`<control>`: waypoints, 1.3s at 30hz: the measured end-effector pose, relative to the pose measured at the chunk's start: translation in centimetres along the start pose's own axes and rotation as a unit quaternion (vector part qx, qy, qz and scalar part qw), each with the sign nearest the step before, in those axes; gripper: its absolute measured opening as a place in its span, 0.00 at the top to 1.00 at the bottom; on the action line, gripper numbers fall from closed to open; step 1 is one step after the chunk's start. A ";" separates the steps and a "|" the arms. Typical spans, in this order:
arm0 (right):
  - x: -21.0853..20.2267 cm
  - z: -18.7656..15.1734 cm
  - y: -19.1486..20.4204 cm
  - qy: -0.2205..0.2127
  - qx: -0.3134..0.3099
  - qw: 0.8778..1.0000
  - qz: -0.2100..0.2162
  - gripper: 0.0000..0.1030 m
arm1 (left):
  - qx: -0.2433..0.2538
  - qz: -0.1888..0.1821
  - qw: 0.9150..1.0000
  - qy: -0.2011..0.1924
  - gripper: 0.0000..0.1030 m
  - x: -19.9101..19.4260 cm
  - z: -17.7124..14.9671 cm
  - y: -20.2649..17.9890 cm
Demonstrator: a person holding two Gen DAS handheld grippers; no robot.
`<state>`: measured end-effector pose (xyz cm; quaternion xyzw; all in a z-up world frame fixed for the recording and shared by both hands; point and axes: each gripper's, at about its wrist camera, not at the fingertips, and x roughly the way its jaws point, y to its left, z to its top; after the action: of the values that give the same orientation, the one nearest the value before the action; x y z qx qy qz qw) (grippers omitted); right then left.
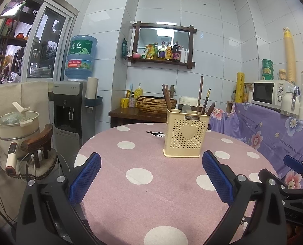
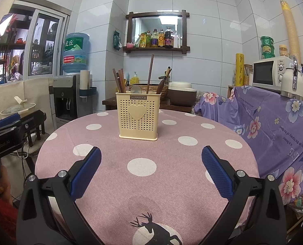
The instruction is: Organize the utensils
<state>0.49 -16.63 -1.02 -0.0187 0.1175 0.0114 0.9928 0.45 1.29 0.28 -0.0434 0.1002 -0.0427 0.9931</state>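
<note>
Cream utensil holder [image 1: 187,134] stands upright on the round table [image 1: 151,194], pink cloth with white dots, toward the far side. Chopsticks [image 2: 118,79], a long wooden handle [image 2: 150,72] and a metal spoon [image 2: 135,89] stick up out of it.

Left gripper [image 1: 151,180]: fingers spread wide, nothing between them; holder sits ahead and slightly right, well apart from the blue pads [image 1: 85,180].

Right gripper [image 2: 151,173]: also spread wide and empty; holder straight ahead, slightly left of centre, well apart.

Each gripper shows at the edge of the other's view.

Writing: "JIANHAO" plate on the holder's rim above a raised heart. "GenRobot.AI" on the left gripper's body in the right wrist view. Water jug [image 1: 79,58] label carries Chinese characters. Purple floral cloth [image 2: 274,126] has a printed line, only partly legible.
</note>
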 end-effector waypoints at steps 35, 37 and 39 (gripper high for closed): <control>-0.1 0.0 -0.2 0.005 0.001 1.000 0.001 0.06 | 0.002 -0.001 1.000 0.011 0.05 0.2 -0.2 0.3; -0.1 -0.1 -0.2 0.006 0.001 1.000 0.001 0.06 | 0.002 -0.001 1.000 0.011 0.05 0.2 -0.2 0.4; -0.1 -0.2 -0.2 0.006 0.001 1.000 0.001 0.06 | 0.002 -0.001 1.000 0.012 0.05 0.3 -0.2 0.4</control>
<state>0.36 -16.83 -1.17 -0.0173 0.1234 0.0121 0.9921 0.70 1.69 -0.05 -0.0406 0.1117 -0.0445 0.9919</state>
